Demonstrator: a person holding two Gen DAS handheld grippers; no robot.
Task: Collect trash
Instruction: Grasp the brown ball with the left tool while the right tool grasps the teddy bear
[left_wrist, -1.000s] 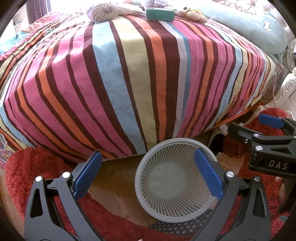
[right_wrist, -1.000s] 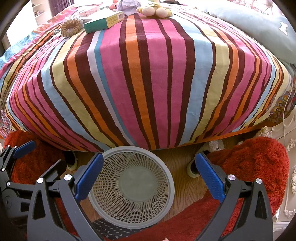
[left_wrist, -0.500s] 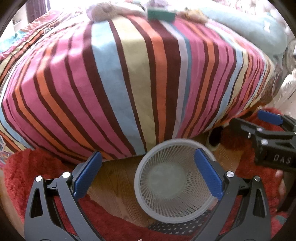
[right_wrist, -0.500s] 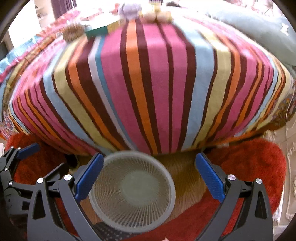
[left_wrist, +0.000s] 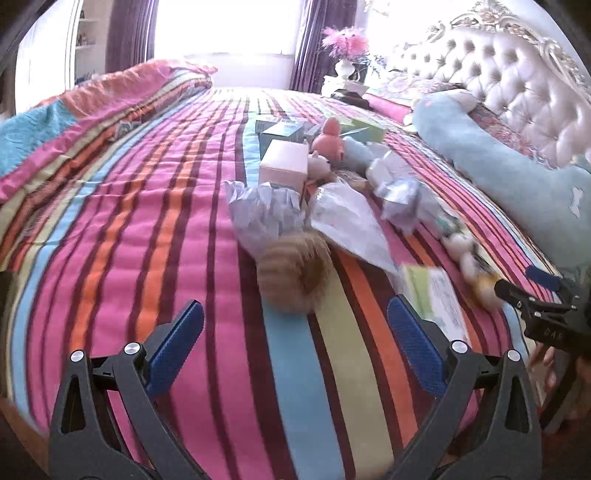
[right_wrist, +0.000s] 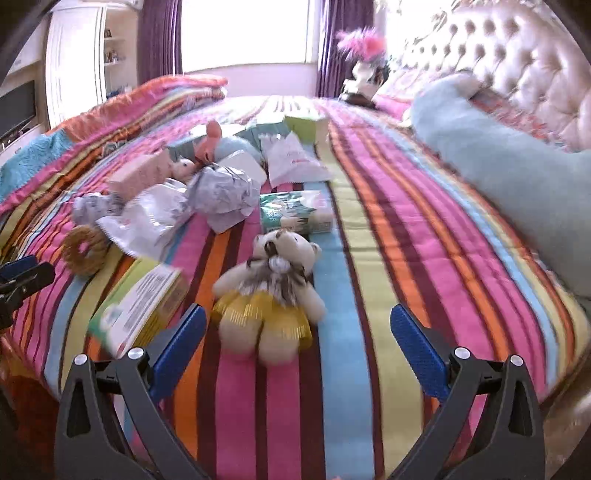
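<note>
Both the left gripper (left_wrist: 295, 332) and the right gripper (right_wrist: 298, 334) are held wide and empty over the striped bed (right_wrist: 424, 221). Crumpled paper (right_wrist: 225, 190) lies at centre-left; a first pick is judged next, the teddy bear (right_wrist: 273, 291) being avoided.

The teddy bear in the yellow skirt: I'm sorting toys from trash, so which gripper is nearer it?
Right. The right gripper hovers open just before the teddy bear; the left gripper is off to the bear's left, facing the brown ring.

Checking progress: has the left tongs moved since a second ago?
Yes. The left tongs rose from the floor basket to above the striped bedspread, open.
</note>
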